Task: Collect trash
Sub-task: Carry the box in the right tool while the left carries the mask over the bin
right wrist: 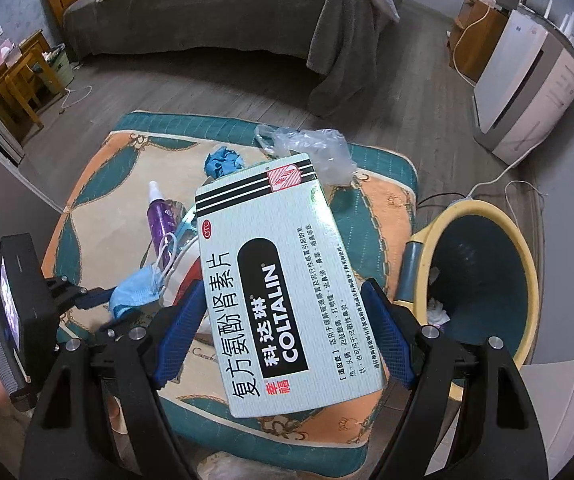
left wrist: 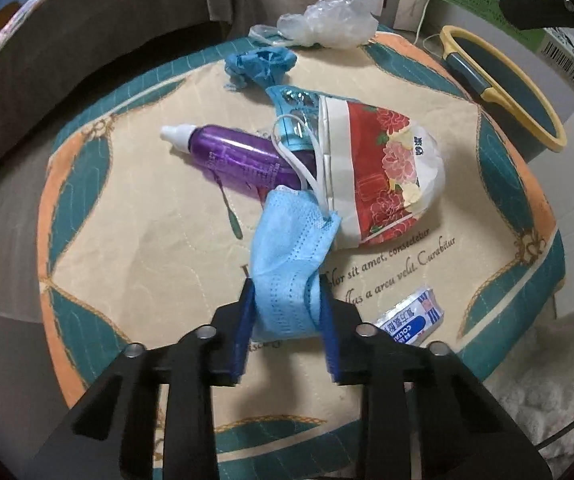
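Note:
A light blue face mask (left wrist: 287,248) lies on the quilted cushion (left wrist: 127,240), and my left gripper (left wrist: 287,296) is shut on its near end. The mask's ear loop trails up over a red floral tissue pack (left wrist: 379,168). My right gripper (right wrist: 283,292) is shut on a pale green Coltalin medicine box (right wrist: 271,240), held in the air above the cushion's right side. Just right of it stands a dark bin with a yellow rim (right wrist: 483,276). From the right wrist view the left gripper (right wrist: 99,300) shows at the left, on the mask (right wrist: 135,288).
On the cushion also lie a purple spray bottle (left wrist: 231,152), a crumpled blue glove (left wrist: 259,64), a clear plastic bag (left wrist: 327,20) and a small sachet (left wrist: 407,320). A bed (right wrist: 207,12) stands behind, a white appliance (right wrist: 527,92) at the right.

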`<state>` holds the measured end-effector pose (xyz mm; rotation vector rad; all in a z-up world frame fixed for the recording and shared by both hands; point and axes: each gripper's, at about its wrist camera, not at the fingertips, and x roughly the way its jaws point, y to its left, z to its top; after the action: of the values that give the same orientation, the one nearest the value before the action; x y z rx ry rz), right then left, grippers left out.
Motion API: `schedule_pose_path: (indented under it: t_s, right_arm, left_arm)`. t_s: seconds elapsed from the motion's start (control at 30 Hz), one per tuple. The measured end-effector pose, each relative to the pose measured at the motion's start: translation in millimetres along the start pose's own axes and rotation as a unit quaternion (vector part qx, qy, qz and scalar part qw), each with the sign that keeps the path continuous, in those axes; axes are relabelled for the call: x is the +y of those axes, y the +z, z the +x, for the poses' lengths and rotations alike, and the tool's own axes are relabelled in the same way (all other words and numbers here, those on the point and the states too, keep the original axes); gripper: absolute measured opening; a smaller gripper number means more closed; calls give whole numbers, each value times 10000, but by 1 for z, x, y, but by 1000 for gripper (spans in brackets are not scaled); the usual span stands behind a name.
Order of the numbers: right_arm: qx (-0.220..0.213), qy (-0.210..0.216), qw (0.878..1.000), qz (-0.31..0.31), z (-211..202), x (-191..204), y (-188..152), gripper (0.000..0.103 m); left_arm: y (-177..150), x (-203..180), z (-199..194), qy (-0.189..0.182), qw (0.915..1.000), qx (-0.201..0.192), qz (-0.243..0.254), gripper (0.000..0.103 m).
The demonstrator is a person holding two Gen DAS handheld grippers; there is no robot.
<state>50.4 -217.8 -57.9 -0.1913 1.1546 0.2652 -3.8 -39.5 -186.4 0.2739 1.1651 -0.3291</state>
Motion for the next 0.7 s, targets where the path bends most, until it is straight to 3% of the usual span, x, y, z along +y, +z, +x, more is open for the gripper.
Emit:
schedule_pose_path:
  t_s: [0.2, 0.43, 0.7]
  right_arm:
    - [-59, 1, 10000, 27, -5, -2, -3, 77]
    - [-165, -1, 9998, 90, -9, -1, -2, 77]
    - [-460, -53, 9977, 499, -33, -24, -6, 77]
  left_arm:
    - [0, 2, -21, 102, 9996, -260, -93, 27]
    - [-6, -12, -90, 387, 9946, -961, 61, 27]
    - [19, -44, -188, -32, 9830, -1771, 484, 27]
